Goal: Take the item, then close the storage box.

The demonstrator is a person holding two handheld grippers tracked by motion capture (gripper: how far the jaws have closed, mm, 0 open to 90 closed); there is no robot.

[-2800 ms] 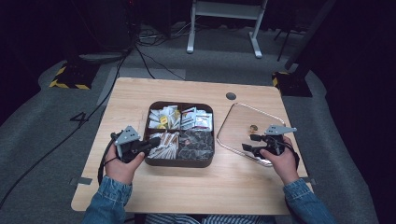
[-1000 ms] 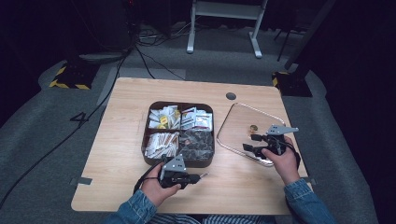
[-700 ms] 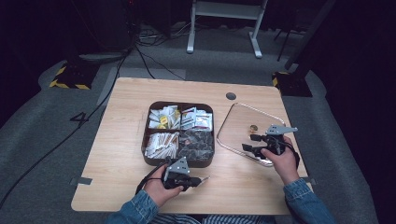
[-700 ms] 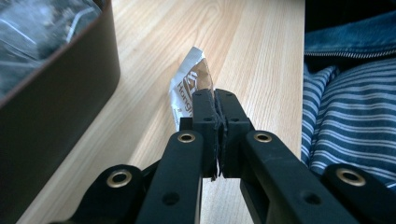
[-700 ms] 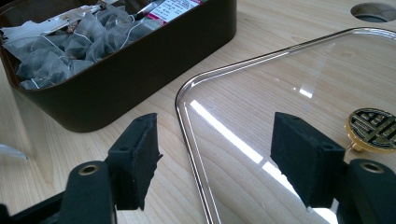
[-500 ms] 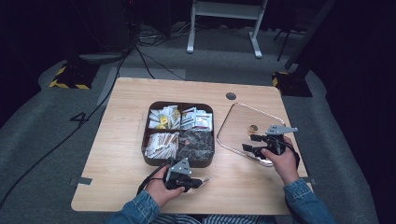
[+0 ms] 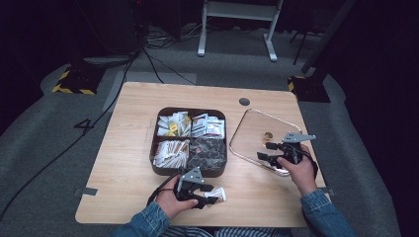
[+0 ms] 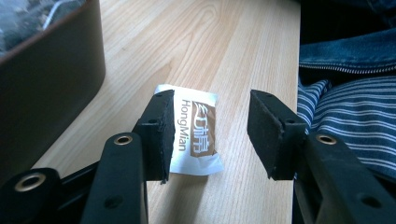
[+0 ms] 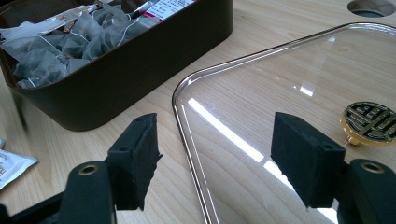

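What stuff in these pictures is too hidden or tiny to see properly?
- Sachet: in the left gripper view, a black jaw covers its left edge.
- Brown box: in the high view, the packet labels are too small to read.
- Glass lid: in the right gripper view, the picture's edges cut it off.

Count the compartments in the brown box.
4. Box: back left holds yellow-and-white packets, back right white packets, front left pale sachets, front right dark tea bags.
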